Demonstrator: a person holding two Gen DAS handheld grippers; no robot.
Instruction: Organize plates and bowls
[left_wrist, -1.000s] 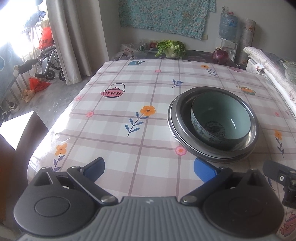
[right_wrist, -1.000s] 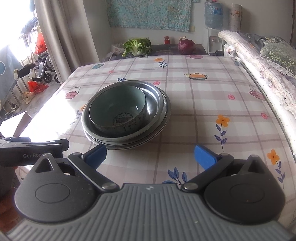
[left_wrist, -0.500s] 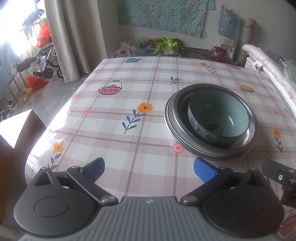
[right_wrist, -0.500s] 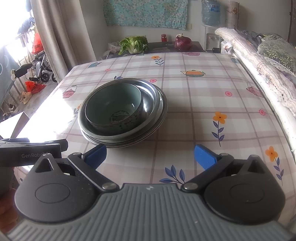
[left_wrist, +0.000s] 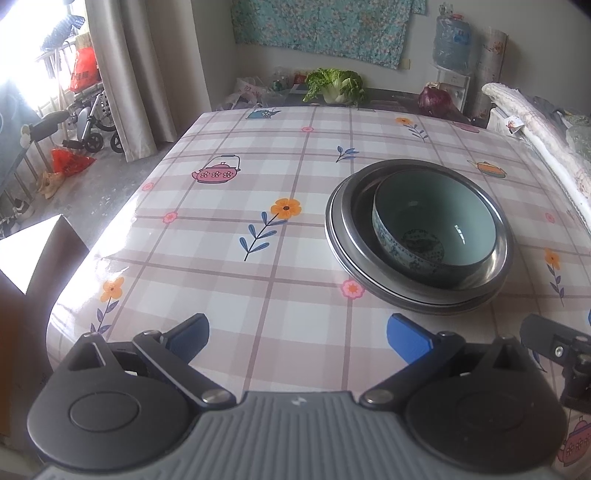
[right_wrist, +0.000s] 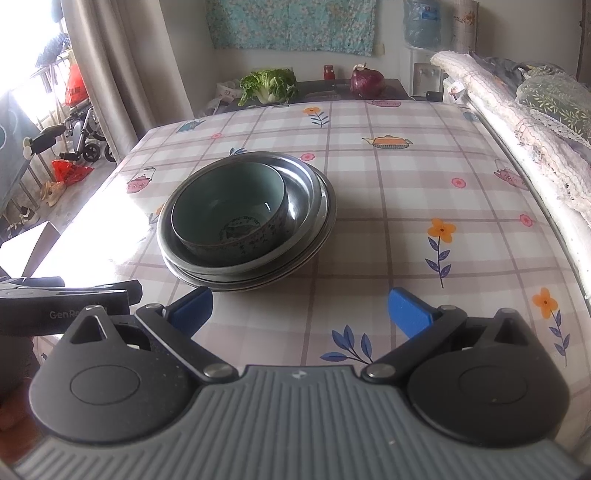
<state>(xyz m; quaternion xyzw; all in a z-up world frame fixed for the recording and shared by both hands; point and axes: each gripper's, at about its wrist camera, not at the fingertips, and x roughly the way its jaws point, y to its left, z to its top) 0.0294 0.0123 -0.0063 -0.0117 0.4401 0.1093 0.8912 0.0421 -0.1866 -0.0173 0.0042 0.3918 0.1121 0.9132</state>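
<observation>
Right wrist view: bowl (right_wrist: 229, 210) nested in steel plates (right_wrist: 314, 206) — ahead-left of spread, empty fingers (right_wrist: 192, 308); left fingers (left_wrist: 406, 336) likewise spread.

My right gripper (right_wrist: 299, 312) hangs low over the near edge of the surface (right_wrist: 406, 206), its blue-tipped jaws spread wide with nothing between them. Ahead and a little to my left sits a pale green bowl (right_wrist: 229, 210) with a dark pattern inside, nested in a stack of metal plates (right_wrist: 314, 206) on the checked floral cloth. The bowl rests toward the left side of the top plate. At my far left, the dark body of the left gripper (right_wrist: 62, 310) pokes in. Beyond the far edge lie a cabbage (right_wrist: 269, 86) and a red onion (right_wrist: 367, 81).
</observation>
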